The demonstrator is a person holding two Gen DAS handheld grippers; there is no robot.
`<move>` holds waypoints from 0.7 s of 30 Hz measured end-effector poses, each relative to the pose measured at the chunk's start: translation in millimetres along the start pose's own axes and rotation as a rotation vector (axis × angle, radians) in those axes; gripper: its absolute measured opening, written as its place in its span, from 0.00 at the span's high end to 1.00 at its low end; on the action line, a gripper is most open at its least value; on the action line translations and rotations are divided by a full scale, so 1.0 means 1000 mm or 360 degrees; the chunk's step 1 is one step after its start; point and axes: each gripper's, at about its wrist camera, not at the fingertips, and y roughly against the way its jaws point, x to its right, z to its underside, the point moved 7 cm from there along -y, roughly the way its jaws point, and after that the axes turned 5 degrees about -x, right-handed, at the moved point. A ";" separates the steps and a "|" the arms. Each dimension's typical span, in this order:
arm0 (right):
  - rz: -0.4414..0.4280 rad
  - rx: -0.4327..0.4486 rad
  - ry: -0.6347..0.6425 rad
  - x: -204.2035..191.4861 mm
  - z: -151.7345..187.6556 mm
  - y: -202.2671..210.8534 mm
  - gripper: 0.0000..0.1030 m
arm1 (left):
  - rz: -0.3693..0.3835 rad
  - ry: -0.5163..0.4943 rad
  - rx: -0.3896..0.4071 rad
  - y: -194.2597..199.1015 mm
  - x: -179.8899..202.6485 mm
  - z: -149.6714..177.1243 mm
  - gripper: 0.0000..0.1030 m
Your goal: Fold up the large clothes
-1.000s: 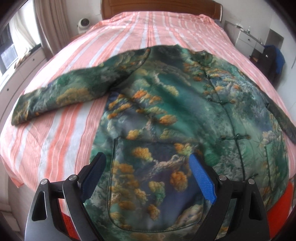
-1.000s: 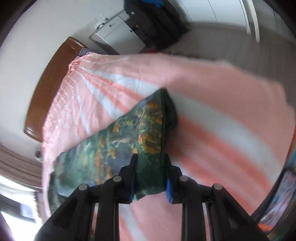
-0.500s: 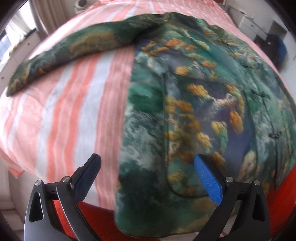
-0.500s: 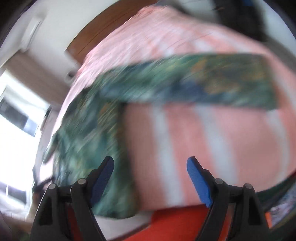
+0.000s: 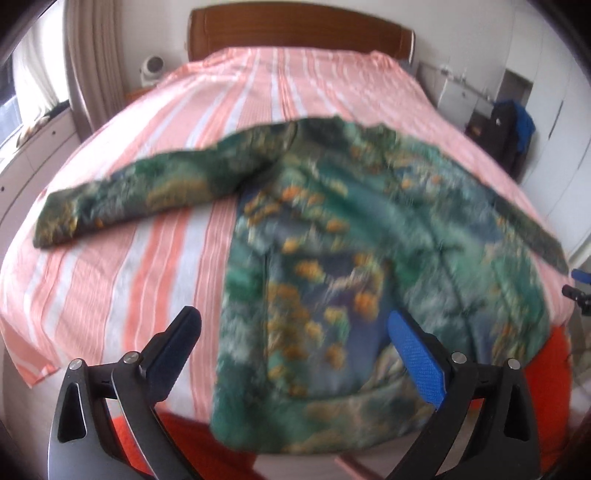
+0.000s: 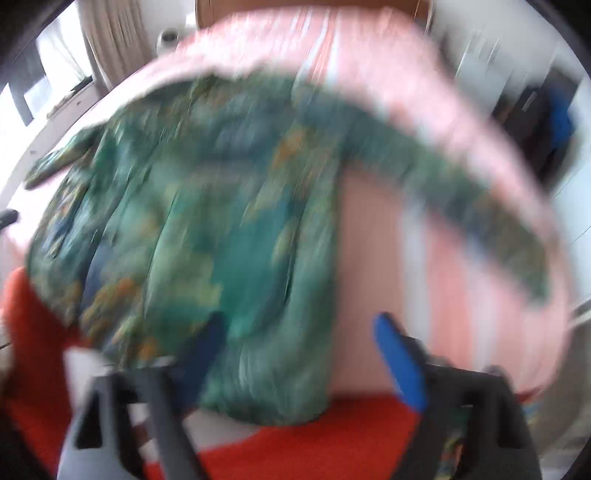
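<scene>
A green jacket with orange and blue print lies flat, front up, on the striped bed, both sleeves spread out. Its hem hangs over the near bed edge. My left gripper hovers open above the hem's left part with nothing between its fingers. In the blurred right wrist view the same jacket fills the left half, its right sleeve stretched toward the right. My right gripper is above the hem's right corner, jaws still opening, pads not pressing on the cloth.
An orange-red base shows under the bed's near edge. A wooden headboard stands at the far end. A white cabinet and dark and blue clothes are at the right; curtains and a window are at the left.
My right gripper let go of the sleeve end, opened wide, rolled and swung to the jacket's hem. The left gripper, open throughout, dipped toward the hem and drew back.
</scene>
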 end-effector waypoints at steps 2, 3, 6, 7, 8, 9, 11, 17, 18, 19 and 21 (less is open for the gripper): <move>0.0021 0.0244 0.0062 -0.012 -0.031 0.019 0.02 | -0.0031 0.0082 0.0087 -0.008 0.009 -0.018 0.00; -0.0005 0.0350 0.0085 -0.025 -0.048 0.020 0.00 | -0.0073 0.0109 0.0096 -0.017 0.015 -0.024 0.00; -0.0049 0.0476 0.0143 -0.043 -0.096 -0.015 0.00 | -0.0145 0.0138 -0.0011 -0.050 0.036 -0.039 0.01; -0.0057 0.0471 0.0147 -0.047 -0.113 -0.034 0.00 | -0.0138 0.0142 -0.0048 -0.057 0.042 -0.042 0.01; -0.0059 0.0459 0.0159 -0.051 -0.130 -0.055 0.00 | -0.0144 0.0145 -0.0068 -0.062 0.047 -0.043 0.01; -0.0045 0.0456 0.0169 -0.054 -0.144 -0.074 0.00 | -0.0165 0.0147 -0.0075 -0.066 0.054 -0.045 0.01; 0.0044 0.0445 0.0201 -0.050 -0.165 -0.104 0.00 | -0.0190 0.0153 -0.0081 -0.073 0.066 -0.046 0.01; -0.0010 0.0207 0.0094 -0.032 -0.172 -0.193 0.00 | -0.0213 0.0206 -0.0164 -0.093 0.091 -0.040 0.01; -0.0006 0.0233 0.0090 -0.032 -0.171 -0.190 0.00 | -0.0224 0.0195 -0.0175 -0.096 0.094 -0.038 0.01; 0.0015 0.0228 0.0103 -0.034 -0.171 -0.189 0.00 | -0.0236 0.0176 -0.0190 -0.099 0.097 -0.037 0.01; 0.0055 0.0219 0.0129 -0.037 -0.172 -0.189 0.00 | -0.0262 0.0116 -0.0221 -0.103 0.104 -0.034 0.01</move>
